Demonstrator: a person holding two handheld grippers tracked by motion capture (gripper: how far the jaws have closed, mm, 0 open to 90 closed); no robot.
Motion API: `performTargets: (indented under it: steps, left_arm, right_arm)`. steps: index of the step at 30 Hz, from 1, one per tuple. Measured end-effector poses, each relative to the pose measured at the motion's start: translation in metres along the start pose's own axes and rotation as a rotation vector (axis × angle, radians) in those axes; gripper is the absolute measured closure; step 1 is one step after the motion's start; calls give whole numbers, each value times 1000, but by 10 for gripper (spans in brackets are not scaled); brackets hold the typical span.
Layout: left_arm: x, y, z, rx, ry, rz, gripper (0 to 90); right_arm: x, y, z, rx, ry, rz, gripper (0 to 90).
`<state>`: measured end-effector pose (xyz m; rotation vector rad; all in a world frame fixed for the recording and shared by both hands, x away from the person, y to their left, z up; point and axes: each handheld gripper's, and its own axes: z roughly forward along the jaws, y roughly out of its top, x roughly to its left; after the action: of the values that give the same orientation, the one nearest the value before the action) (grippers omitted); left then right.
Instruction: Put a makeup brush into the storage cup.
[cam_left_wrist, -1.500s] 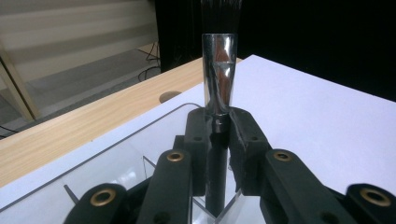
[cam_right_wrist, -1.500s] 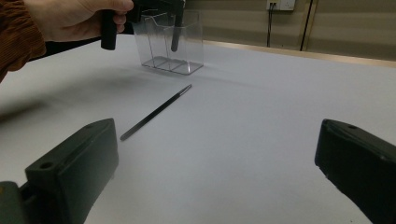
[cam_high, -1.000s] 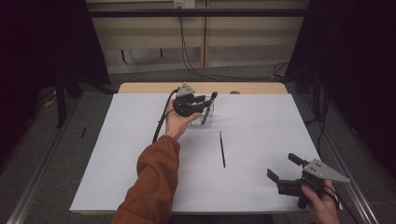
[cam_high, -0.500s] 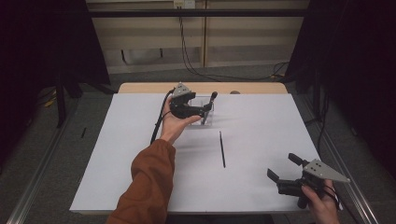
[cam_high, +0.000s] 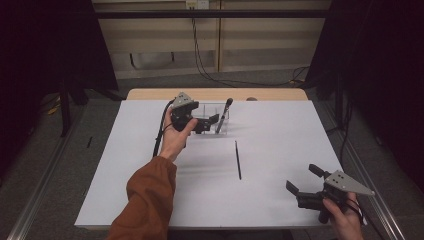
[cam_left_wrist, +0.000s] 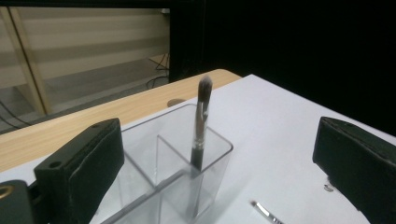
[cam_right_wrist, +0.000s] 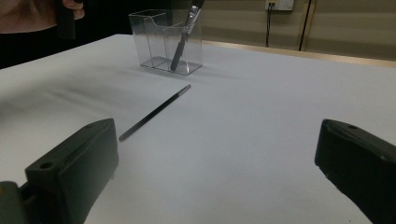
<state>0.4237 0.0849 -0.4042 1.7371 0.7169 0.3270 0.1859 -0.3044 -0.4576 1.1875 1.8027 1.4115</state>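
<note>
Clear plastic organizer (cam_high: 212, 124) stood at table (cam_high: 280, 135) rear, brush (cam_high: 224, 115) leaned upright inside, thin black stick (cam_high: 238, 159) laid flat mid-table, left gripper (cam_high: 207, 122) jaws spread wide beside organizer, right gripper (cam_high: 305, 180) jaws wide, nothing held.

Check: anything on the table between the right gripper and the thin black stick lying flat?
Nothing visible. From the right gripper, jaws open, bare white table runs to the thin stick. The clear organizer sits beyond it.

high view: above the near edge, facing forward and down over the white-covered table (cam_high: 280, 130) | left gripper view: low, close to the clear plastic compartment holder (cam_left_wrist: 187, 158) | right gripper view: low, farther off, facing that same holder (cam_right_wrist: 166, 42)
</note>
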Motion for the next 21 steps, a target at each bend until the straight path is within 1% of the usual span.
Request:
performTargets:
  steps: [2,4,7,10,11,12,13,15,16,17,19,21]
  left_arm:
    - [1,-2,-6,1,9,-4,20]
    - [1,-3,-12,2,7,-8,15]
    - [-1,-4,-20,3,23,17,16]
    - [-1,-4,-29,-1,33,12,18]
    - [-1,-5,-32,1,40,21,18]
    - [-2,-6,-34,13,49,37,21]
    - [-2,-7,-37,22,53,43,24]
    - [-2,-9,-44,21,66,38,26]
    - [-2,-11,-47,15,65,33,26]
    - [-1,-12,-50,17,73,37,27]
    - [-1,-14,-56,24,76,39,28]
    - [-1,-16,-62,16,73,30,28]
  right_arm:
    - [0,0,0,0,0,0,0]
    - [0,0,0,0,-1,0,0]
    - [0,0,0,1,-2,0,0]
    - [0,0,0,2,0,-2,0]
    - [0,0,0,2,0,-3,0]
    - [0,0,0,1,-1,-3,0]
    - [0,0,0,1,-2,-3,0]
    - [0,0,0,2,-3,-2,0]
    - [0,0,0,2,-4,-1,0]
    - [0,0,0,1,-5,-2,0]
    - [0,0,0,1,-5,-1,0]
    - [0,0,0,2,-5,-4,0]
